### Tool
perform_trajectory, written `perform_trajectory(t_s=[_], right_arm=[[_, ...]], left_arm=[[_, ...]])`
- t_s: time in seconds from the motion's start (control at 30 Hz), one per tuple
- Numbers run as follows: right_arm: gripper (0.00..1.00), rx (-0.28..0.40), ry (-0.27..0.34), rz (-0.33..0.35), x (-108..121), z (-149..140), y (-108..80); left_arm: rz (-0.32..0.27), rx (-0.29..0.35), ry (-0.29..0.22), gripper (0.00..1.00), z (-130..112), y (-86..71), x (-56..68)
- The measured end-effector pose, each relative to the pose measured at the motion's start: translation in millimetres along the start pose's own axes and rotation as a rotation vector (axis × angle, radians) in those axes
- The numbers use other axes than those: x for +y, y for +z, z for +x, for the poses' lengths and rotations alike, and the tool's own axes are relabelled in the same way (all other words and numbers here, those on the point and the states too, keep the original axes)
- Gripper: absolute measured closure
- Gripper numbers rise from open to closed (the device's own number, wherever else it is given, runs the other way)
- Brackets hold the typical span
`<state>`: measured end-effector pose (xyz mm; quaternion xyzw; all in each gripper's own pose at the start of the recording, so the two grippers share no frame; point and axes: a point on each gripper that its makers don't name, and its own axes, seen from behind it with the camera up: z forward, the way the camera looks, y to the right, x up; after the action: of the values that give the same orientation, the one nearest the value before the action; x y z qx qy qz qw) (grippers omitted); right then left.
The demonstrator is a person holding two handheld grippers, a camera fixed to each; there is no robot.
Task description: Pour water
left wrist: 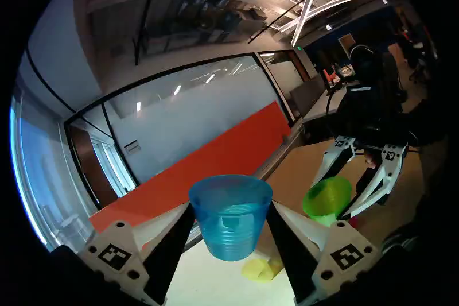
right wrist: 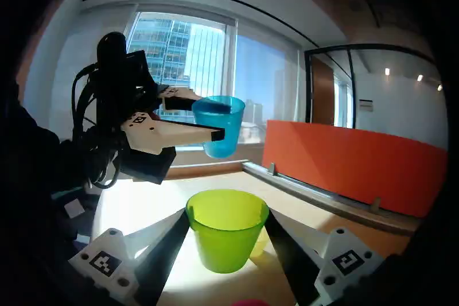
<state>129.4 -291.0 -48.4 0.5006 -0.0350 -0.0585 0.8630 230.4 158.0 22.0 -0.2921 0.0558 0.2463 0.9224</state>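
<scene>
While the left gripper (left wrist: 230, 209) clamps the blue cup (left wrist: 230, 234), water (left wrist: 240, 210) inside, the right gripper (right wrist: 227, 227) clamps the green cup (right wrist: 228, 246), seemingly empty. Pouring looks unstarted: the blue cup, upright at twelve o'clock of the green one, must close in and tilt. Orange partition (right wrist: 356, 162), three o'clock, stands well apart.

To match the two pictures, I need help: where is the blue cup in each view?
Left gripper view: blue cup low centre, in the left hand-held gripper.
Right gripper view: blue cup upper centre-left, above the green cup.
Shared landmark: orange partition.
</scene>
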Motion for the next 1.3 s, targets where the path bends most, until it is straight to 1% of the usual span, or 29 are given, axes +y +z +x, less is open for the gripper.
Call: perform_trajectory(t_s=[0.17, 0.6, 0.83, 1.07, 1.3], right_arm=[[0.08, -0.002, -0.005, 0.014, -5, 1, 1.7], [0.08, 0.009, -0.015, 0.041, -15, 3, 1.8], [0.08, 0.015, -0.016, 0.051, -19, 3, 3.2], [0.08, 0.018, -0.016, 0.06, -22, 3, 4.7], [0.08, 0.021, -0.016, 0.07, -26, 4, 6.0]], left_arm=[[0.001, 0.0, 0.051, 0.16, 3, 0.3, 1.5], [0.005, 0.014, 0.146, 0.16, 15, 0.4, 1.0], [0.004, 0.022, 0.199, 0.16, 21, 2.0, 4.5], [0.009, 0.029, 0.267, 0.16, 28, 2.3, 7.2], [0.004, 0.041, 0.304, 0.16, 34, 0.9, 11.7]])
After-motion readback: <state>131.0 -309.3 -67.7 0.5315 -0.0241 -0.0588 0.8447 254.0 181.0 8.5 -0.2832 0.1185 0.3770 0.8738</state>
